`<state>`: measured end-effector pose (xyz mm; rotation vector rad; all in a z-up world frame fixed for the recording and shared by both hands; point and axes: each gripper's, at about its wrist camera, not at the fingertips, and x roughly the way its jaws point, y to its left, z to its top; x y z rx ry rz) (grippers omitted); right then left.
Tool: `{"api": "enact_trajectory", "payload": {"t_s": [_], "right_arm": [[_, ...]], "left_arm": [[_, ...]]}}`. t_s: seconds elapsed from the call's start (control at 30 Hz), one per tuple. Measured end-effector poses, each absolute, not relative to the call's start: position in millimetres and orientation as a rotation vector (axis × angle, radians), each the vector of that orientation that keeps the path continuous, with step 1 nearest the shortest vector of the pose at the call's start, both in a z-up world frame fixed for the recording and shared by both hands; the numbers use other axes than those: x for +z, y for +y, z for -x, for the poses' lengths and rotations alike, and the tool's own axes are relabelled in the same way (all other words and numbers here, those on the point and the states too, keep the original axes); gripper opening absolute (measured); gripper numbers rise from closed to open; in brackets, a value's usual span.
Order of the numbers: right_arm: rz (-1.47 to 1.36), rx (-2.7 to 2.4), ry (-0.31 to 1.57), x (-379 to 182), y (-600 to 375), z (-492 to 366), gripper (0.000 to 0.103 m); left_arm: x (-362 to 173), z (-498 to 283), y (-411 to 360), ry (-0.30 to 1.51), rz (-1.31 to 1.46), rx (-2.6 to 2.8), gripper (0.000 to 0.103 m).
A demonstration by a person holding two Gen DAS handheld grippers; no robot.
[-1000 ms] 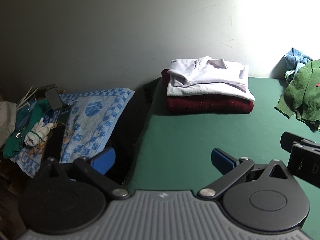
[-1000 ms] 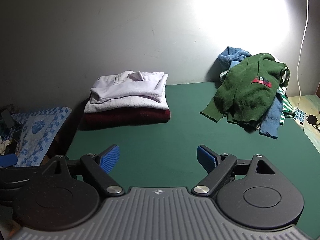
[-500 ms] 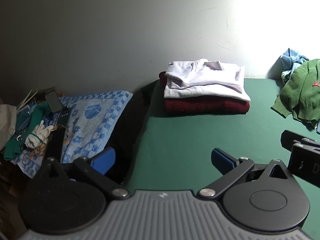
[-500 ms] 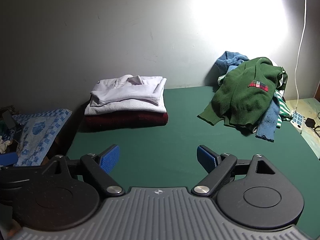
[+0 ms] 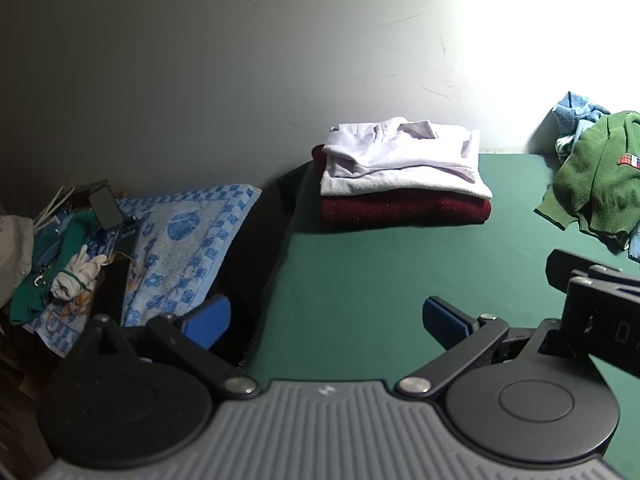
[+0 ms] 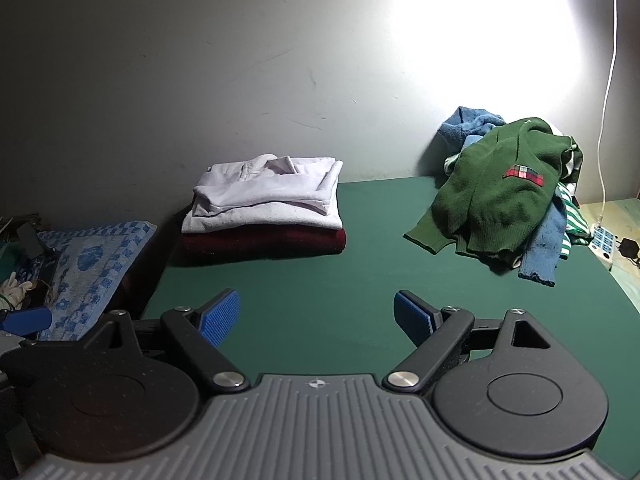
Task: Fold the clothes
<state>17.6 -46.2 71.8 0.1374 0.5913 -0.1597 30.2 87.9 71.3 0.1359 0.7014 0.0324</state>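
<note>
A folded pale lilac shirt (image 5: 400, 156) (image 6: 268, 196) lies on a folded dark red sweater (image 5: 404, 210) (image 6: 272, 240) at the back of the green table (image 5: 380, 280) (image 6: 360, 272). Against the wall at the right sits an unfolded heap topped by a green sweater (image 6: 496, 196) (image 5: 600, 176), with a blue garment (image 6: 472, 122) behind and a striped one beneath. My left gripper (image 5: 326, 318) is open over the table's left edge, holding nothing. Low over the table's near middle, my right gripper (image 6: 316, 318) is open and empty, far from both piles.
Left of the table lies a blue-and-white patterned towel (image 5: 180, 248) (image 6: 88, 264), with a phone (image 5: 105, 205), rolled white gloves (image 5: 78, 276) and green cloth on it. A white cable (image 6: 606, 120) runs down to a power strip (image 6: 604, 240) at the right. The wall stands close behind.
Both views have drifted slightly: the folded stack and the green heap sit a little farther off and lower toward the left in frame. Both grippers stay open and empty.
</note>
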Motion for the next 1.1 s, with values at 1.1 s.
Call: {"api": "enact_trajectory", "payload": {"t_s": [1.1], "right_arm": [[-0.156,-0.223,0.578,62.6,-63.3,-17.1,0.087]], "left_arm": [[71.5,-33.2,97.4,0.696,-0.096,0.061,0.102]]}}
